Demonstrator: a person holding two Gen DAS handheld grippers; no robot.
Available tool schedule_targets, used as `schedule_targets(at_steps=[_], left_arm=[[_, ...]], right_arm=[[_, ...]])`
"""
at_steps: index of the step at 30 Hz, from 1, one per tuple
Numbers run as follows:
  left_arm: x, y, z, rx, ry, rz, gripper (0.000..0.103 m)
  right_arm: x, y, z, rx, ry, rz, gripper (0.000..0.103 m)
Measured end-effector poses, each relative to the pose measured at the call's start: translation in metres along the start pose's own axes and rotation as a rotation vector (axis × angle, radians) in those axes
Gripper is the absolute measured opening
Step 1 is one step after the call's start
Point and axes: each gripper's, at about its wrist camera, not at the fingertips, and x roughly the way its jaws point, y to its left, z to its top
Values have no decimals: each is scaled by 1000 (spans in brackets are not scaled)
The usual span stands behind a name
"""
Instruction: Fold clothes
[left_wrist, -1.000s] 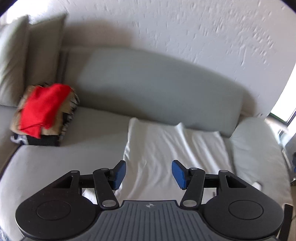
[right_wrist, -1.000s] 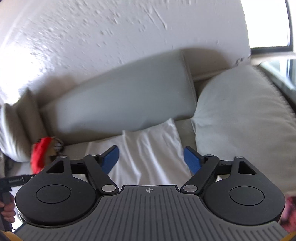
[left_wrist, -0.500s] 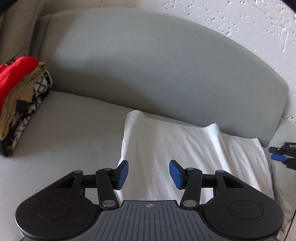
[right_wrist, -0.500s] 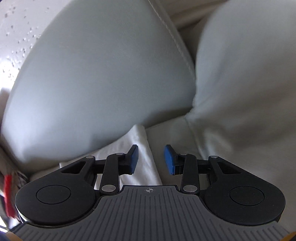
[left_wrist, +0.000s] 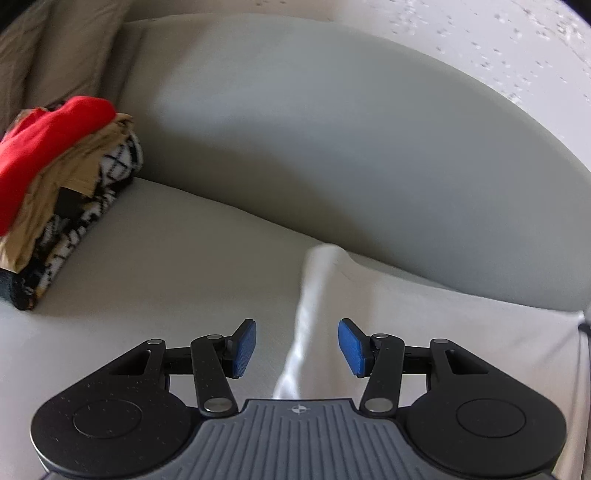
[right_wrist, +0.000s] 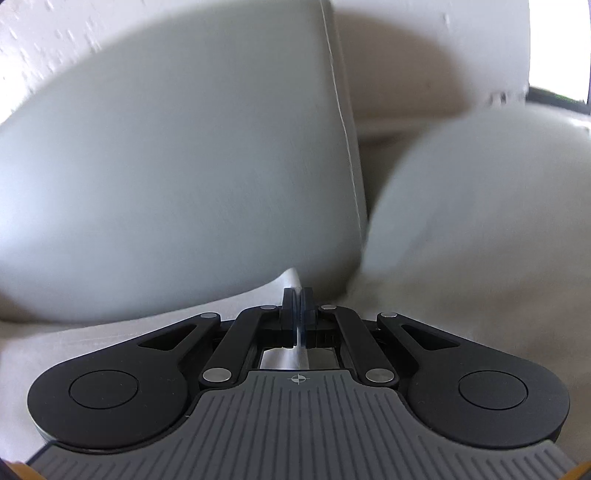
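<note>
My right gripper (right_wrist: 298, 317) has just closed, pinching the white garment's (left_wrist: 424, 332) far corner on the grey sofa (left_wrist: 184, 266); my left gripper (left_wrist: 297, 347) gapes, straddling its raised edge.

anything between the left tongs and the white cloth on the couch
Nothing visible. The raised edge of the flat white cloth already lies between the open blue pads of the left tongs, with only bare grey couch seat beside it.

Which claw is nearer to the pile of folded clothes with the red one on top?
Left. The left claw stands open over the white cloth's edge, the pile beside it. The right claw is shut on that cloth's far corner.
</note>
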Motion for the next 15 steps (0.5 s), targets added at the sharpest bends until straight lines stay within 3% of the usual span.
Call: schedule_targets(at_steps=[2,4,8,12,15], left_arm=[[8,6,7,-27,-1,20,49],[22,18,17,-98,6,30,48],[47,28,33,-181,53,-41,48],[76,24,44,-185,102,-86,45],[92,30,52,-241,117,-158,41]], right_arm=[[8,-2,-3,30,33,-34,0],[7,-7,-4,97,9,-84,0],[11,-16,-4,135,-18,-162,0],[5,-32,-3,126,19,-76,0],[4,-49,-2,216,40,38,3]])
